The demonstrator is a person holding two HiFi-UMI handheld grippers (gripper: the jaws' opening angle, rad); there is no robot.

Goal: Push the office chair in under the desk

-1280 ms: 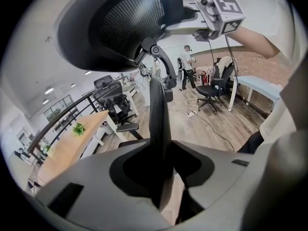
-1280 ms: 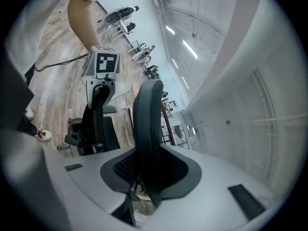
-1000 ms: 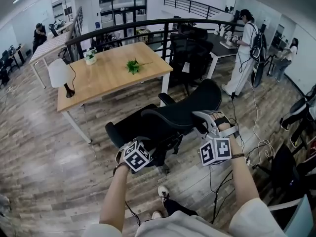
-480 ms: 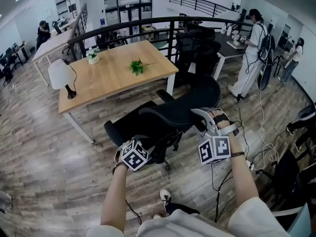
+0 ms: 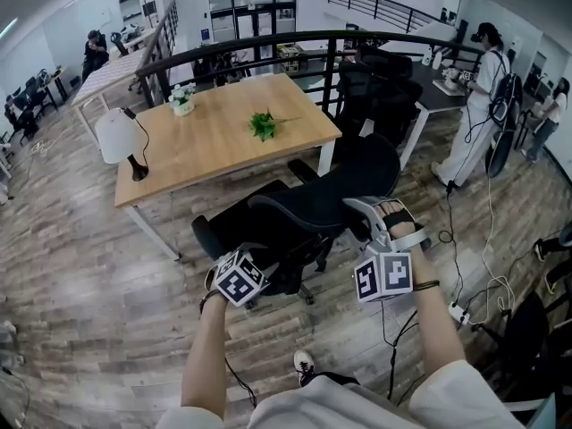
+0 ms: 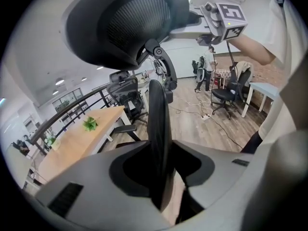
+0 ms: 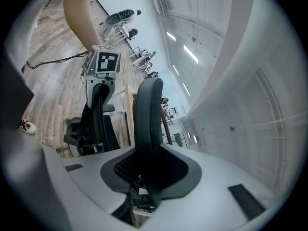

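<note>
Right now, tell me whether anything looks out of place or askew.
The office chair stands out on the floor, short of the wooden desk, not tucked under. Loose cables trail over the floor at right.

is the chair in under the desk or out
Out. The chair stands on open floor in front of the desk, with its seat and base not beneath the top.

**Bright, even office light; heavy fisheye bend**

Ceiling strips [image 7: 191,53] give soft, faint shadows on the floor [image 5: 80,266]. Frame edges curve strongly. Both tool views darken to black corners, and their nearest parts are blurred.
</note>
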